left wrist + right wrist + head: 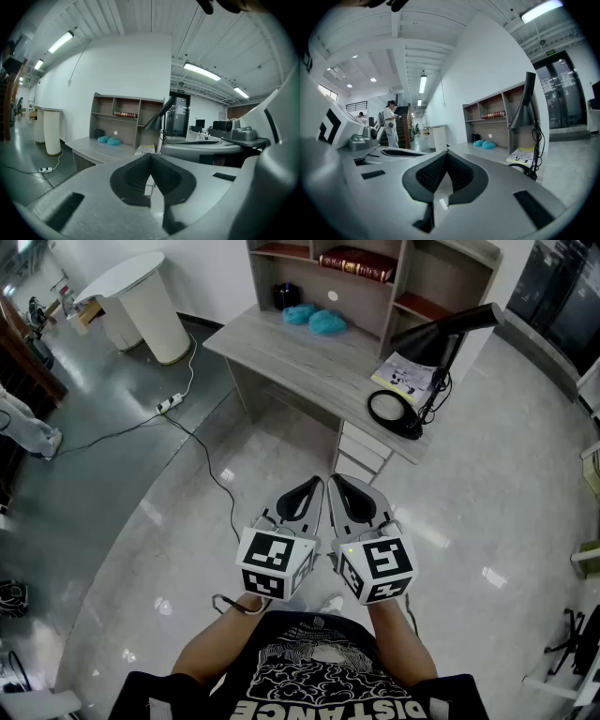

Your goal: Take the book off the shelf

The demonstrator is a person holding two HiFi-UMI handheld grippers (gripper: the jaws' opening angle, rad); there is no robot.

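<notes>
A dark red book (357, 263) lies flat on the middle board of the wooden shelf unit (403, 277) at the back of the desk. It also shows small and far off in the left gripper view, the book (125, 114), and in the right gripper view, the book (493, 114). Both grippers are held side by side over the floor, well short of the desk. My left gripper (314, 486) is shut with nothing between its jaws (151, 157). My right gripper (337, 484) is likewise shut and empty (446, 154).
The grey desk (309, 357) carries a black lamp (441, 338), a magazine (405, 376), two turquoise lumps (317, 318) and a black box (286, 294). A white round stand (141, 301) and a power strip with cable (169, 404) are at left. A person (390, 123) stands far off.
</notes>
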